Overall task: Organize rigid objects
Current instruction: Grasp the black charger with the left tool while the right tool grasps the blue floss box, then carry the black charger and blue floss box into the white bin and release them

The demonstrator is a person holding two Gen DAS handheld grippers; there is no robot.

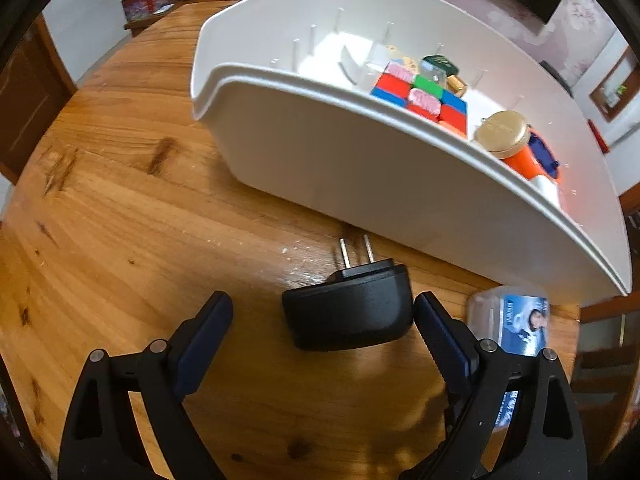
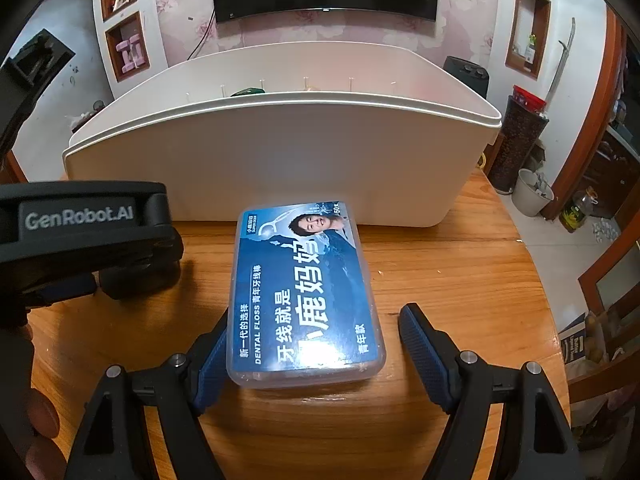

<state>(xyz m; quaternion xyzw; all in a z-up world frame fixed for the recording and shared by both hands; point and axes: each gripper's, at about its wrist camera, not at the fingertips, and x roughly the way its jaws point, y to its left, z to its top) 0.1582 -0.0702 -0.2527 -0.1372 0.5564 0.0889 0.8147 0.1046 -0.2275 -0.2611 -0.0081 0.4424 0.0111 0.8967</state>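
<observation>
Pick-up step: left gripper (image 1: pixel 322 316) open astride charger (image 1: pixel 348 312); right gripper (image 2: pixel 316 334) open astride floss box (image 2: pixel 304 292); bin (image 1: pixel 360 152) at twelve o'clock; closing likely next.

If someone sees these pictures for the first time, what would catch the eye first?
Probably the white bin at the back of the wooden table, with a bright puzzle cube inside. Next, the blue floss box lying flat between the open right gripper fingers. Then the black plug on the table, prongs toward the bin, between the open left gripper fingers.
</observation>
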